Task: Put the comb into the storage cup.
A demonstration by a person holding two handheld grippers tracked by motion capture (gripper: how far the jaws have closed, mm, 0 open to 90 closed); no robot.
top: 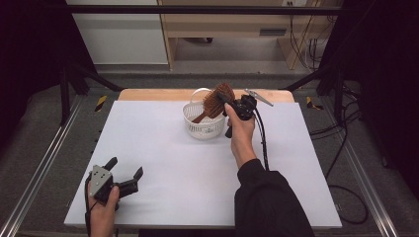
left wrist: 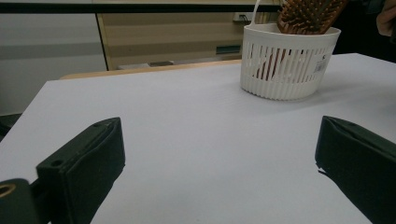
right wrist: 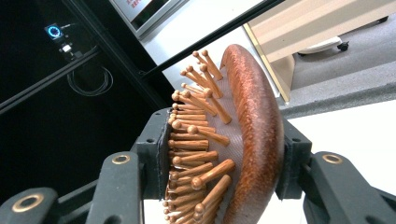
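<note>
Hairbrush (top: 217, 98) is clamped by its head in the right claw (top: 228, 102), handle down in the basket (top: 203, 120) near the table's far edge, likely for lowering in. Left claw (top: 126, 169) is held wide open, empty, by the near left corner.

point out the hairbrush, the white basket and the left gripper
hairbrush (right wrist: 254, 121), right gripper view, on its rounded wooden back
white basket (left wrist: 285, 70), left gripper view, on its slatted side wall
left gripper (top: 125, 169), high view, midway between its open fingers

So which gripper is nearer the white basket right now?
Right. The right gripper is at the white basket's rim, clamped on the wooden hairbrush. The left gripper sits open near the table's front left corner.
</note>
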